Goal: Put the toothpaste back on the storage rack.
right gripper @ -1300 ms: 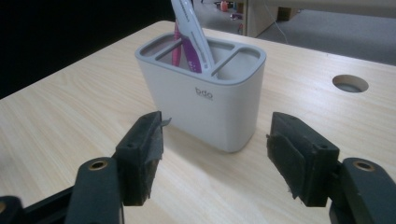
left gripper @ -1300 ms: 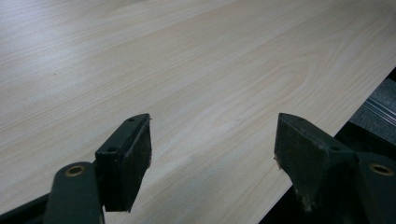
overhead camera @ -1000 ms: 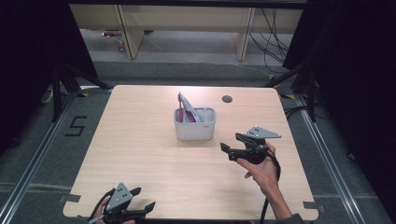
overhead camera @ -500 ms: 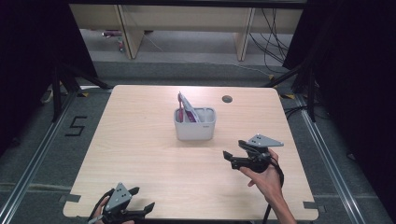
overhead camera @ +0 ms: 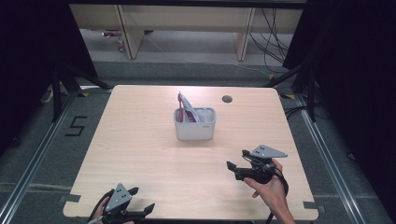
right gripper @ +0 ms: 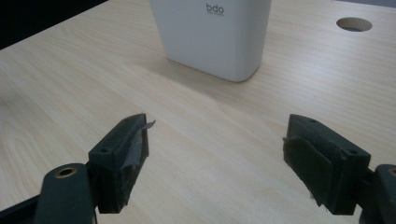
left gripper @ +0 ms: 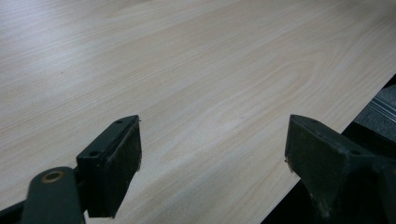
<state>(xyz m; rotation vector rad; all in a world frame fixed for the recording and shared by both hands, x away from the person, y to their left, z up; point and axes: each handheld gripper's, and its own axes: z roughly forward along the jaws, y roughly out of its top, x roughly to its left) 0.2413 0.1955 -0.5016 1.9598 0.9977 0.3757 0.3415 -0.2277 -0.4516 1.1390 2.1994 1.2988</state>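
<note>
1. Your right gripper (overhead camera: 236, 164) hovers low over the bench (overhead camera: 140, 154) in your right hand (overhead camera: 271, 189); its fingers (right gripper: 122, 158) are spread wide and released, with nothing between them but bare wood.

2. Ahead of those right fingers stands the white container (overhead camera: 194, 124); in the right gripper view (right gripper: 212, 35) it sits beyond the fingertips, closer to the left finger's line than to the right finger's, well apart from both, and it rests upright on the bench.

3. A pink-and-grey packet (overhead camera: 185, 107) leans out of the container's left compartment as the high view shows it; what kind of packet it is cannot be told.

4. Beyond the right finger of that same gripper, farther off than the container, lies the round cable hole (right gripper: 354, 24) in the bench top; the high view shows it (overhead camera: 227, 99) to the right of the container and behind it.

5. Your left gripper (overhead camera: 143, 201) rests at the near edge of the bench; its fingers (left gripper: 112, 170) have just been opening and now stand released and wide, with nothing between them; ahead of them runs plain wood grain, and the bench edge passes just under the right finger.
</note>
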